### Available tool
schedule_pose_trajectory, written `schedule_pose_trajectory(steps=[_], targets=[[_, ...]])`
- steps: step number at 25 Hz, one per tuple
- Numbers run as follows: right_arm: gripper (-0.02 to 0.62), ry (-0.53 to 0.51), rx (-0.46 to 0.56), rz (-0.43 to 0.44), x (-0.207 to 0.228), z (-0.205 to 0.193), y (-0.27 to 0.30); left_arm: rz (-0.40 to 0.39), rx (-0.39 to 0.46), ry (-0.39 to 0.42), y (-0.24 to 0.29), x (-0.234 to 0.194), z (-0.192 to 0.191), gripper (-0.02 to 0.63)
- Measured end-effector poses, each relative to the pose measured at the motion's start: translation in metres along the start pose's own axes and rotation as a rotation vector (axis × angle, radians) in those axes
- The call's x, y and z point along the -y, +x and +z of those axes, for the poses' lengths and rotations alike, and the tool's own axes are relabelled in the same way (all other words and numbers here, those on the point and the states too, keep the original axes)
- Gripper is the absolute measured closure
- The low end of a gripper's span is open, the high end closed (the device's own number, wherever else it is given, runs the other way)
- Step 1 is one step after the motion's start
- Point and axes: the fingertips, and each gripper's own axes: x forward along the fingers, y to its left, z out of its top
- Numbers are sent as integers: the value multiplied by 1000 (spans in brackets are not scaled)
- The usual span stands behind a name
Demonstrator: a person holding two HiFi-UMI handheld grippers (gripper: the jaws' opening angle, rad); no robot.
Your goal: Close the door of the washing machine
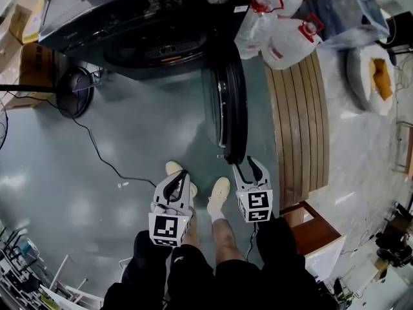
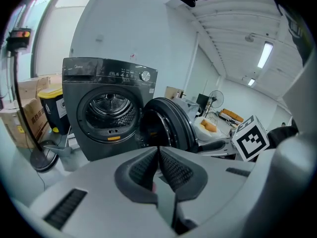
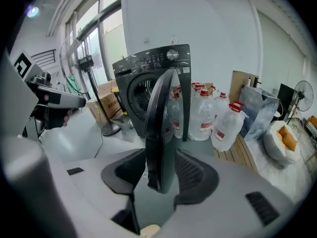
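Nearest, low in the middle of the head view, the left gripper (image 1: 183,173) hung over the grey floor (image 1: 84,192) just above the person's shoes (image 1: 219,189). Its own view showed its jaws clenched together with nothing between them. Just to its right, the right gripper (image 1: 248,163) had its jaws spread wide. In the right gripper view the free edge of the door (image 3: 161,108) stood upright between the two pads, with a sliver of floor showing on its right side. The pads did not seem to press on it, though the wide-angle view made it hard to tell whether the left one touched.

Beyond the grippers, the door stood swung well out and edge-on at the centre of the head view. It ran from the right gripper up to its hinge on the washing machine (image 1: 129,11) along the top of the frame, and the drum opening (image 1: 161,47) lay uncovered. Right of the door ran a slatted wooden platform (image 1: 300,121), with water jugs (image 1: 287,41) at the upper right.

The closing looked barely begun: the right gripper had reached the door's edge, but the door was still fully open. The whole swing was left, bringing the free edge leftward and up the frame to the machine's front, then pressing it until it latched.
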Motion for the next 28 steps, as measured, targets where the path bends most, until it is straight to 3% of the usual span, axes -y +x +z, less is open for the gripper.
schedule_pose_trajectory(steps=[7, 20, 28], targets=[[509, 19, -32, -21, 1, -3, 12, 16, -10, -20, 1, -14, -9, 575], [505, 55, -34, -23, -46, 6, 26, 57, -8, -39, -18, -47, -20, 575], [489, 39, -42, 37, -87, 18, 44, 96, -3, -69, -34, -77, -24, 575]])
